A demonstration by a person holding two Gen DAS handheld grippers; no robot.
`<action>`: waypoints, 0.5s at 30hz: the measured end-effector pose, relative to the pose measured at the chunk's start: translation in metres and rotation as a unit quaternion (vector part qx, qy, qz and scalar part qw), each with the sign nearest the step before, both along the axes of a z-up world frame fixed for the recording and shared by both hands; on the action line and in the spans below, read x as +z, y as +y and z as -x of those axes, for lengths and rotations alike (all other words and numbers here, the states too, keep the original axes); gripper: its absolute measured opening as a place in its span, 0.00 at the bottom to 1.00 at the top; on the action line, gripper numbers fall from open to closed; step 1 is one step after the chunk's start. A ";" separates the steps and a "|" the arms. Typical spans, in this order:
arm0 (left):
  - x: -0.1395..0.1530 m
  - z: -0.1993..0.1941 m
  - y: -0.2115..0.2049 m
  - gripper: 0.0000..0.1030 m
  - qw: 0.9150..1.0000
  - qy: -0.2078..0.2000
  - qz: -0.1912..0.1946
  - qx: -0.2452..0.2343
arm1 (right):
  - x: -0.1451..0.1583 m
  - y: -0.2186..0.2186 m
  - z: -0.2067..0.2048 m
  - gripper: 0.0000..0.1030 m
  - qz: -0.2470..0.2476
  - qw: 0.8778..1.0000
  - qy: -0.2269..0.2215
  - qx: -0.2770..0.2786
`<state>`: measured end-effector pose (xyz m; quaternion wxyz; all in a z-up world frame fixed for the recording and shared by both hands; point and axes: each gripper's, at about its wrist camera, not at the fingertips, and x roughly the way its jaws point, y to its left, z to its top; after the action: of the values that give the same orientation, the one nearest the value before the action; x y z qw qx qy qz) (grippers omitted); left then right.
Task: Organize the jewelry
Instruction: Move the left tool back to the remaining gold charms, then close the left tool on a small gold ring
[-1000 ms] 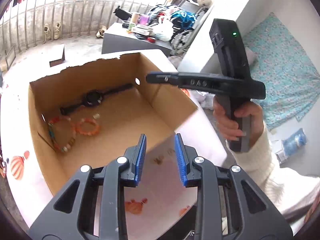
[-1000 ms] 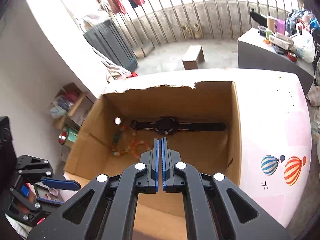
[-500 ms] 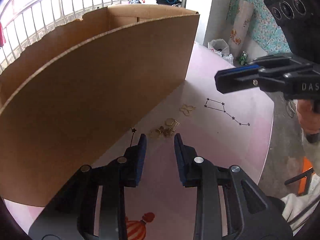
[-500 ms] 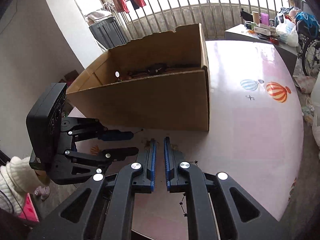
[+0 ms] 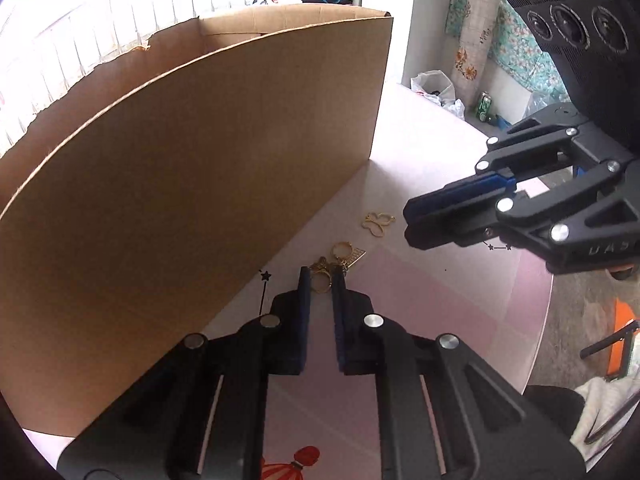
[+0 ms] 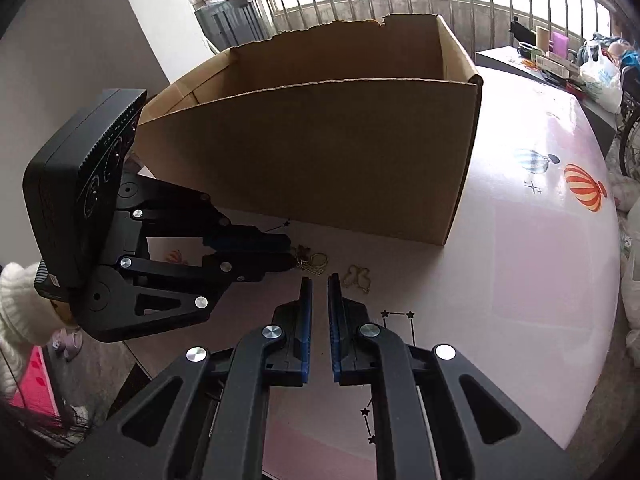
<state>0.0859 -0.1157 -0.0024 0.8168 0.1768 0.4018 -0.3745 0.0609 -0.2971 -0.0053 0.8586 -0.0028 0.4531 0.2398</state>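
Note:
Small gold pieces lie on the pink table in front of a tall cardboard box [image 5: 200, 180] [image 6: 320, 152]. My left gripper [image 5: 321, 276] points down at them; its jaws are closing and a gold ring [image 5: 322, 282] sits pinched between the blue pads. More gold rings with a small plate [image 5: 346, 254] [image 6: 314, 262] lie just past its tips. A butterfly-shaped gold piece [image 5: 378, 224] [image 6: 356, 278] lies farther right. My right gripper [image 6: 319, 284] [image 5: 408, 220] hovers beside the butterfly piece, its jaws a narrow slit apart with nothing between them. The left gripper [image 6: 289, 254] shows at the left of the right wrist view.
The box wall stands close behind the jewelry and hides the box's inside. The round pink table [image 6: 540, 280] carries balloon and star prints; its edge curves at the right. A white sleeve [image 6: 16, 300] shows at the far left. A cluttered grey side table [image 6: 552, 60] stands beyond.
Both grippers came down from above the open box to the table in front of it. The left jaws narrowed around a gold ring. The right jaws parted slightly.

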 end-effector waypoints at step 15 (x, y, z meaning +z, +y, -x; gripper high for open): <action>0.002 -0.001 0.027 0.15 0.999 -0.018 0.014 0.030 | -0.001 0.021 -0.017 0.17 0.048 0.999 -0.010 0.014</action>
<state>0.0868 -0.0892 0.0000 0.8372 0.1597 0.3865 -0.3523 0.0776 -0.2764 -0.0063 0.8587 -0.0525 0.4550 0.2298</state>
